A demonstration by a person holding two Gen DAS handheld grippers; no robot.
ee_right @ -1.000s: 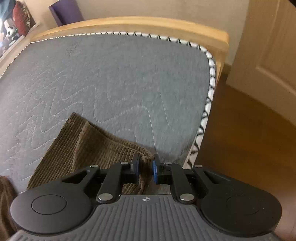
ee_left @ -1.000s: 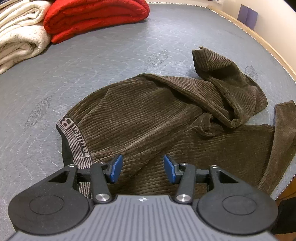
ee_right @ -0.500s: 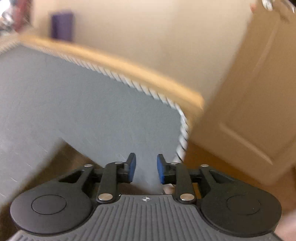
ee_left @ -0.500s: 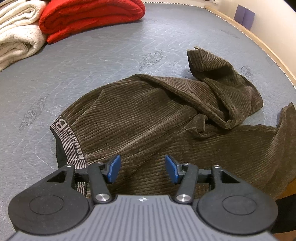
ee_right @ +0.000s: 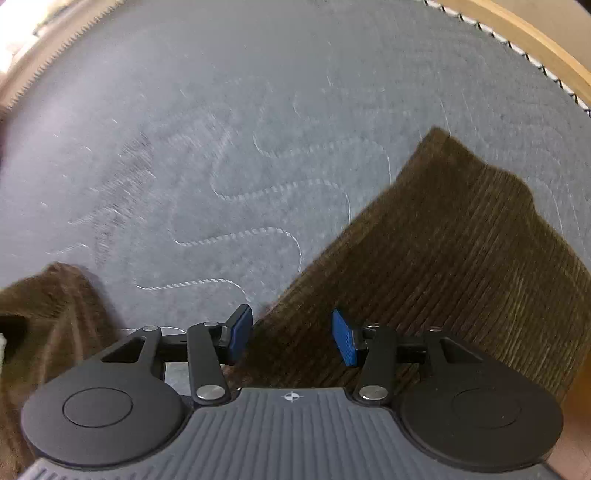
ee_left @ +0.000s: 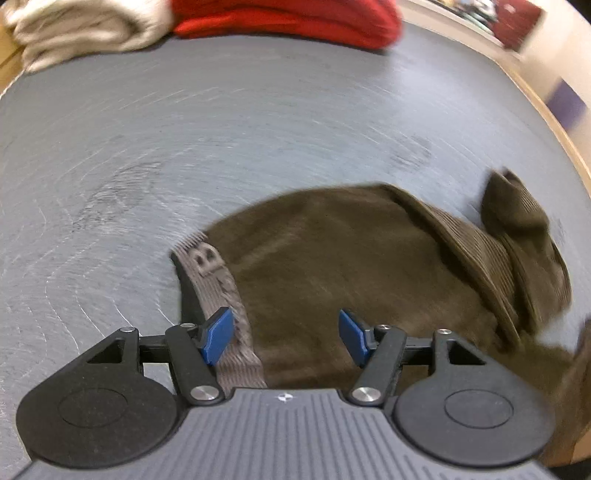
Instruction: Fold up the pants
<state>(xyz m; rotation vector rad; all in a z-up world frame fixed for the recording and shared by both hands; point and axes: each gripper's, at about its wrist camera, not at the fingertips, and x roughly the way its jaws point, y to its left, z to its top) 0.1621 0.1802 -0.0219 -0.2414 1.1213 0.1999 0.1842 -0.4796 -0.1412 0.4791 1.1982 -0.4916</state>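
- Both grippers are empty: the left gripper (ee_left: 283,338) hangs over the waistband (ee_left: 221,291), its fingers spread and just widened, nothing pinched.
- The right gripper (ee_right: 291,338) hovers over one leg (ee_right: 443,258), fingers apart after just opening, cloth below but ungripped.
- Farther out, the pants (ee_left: 351,266) lie rumpled on the bed (ee_left: 258,129), the other leg (ee_left: 517,229) bunched; I judge no fold made yet.

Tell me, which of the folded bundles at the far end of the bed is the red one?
The red blanket, the right-hand bundle in the left wrist view. The cream blanket lies to its left, pale and fluffy; the brown corduroy pants lie unfolded, much nearer.
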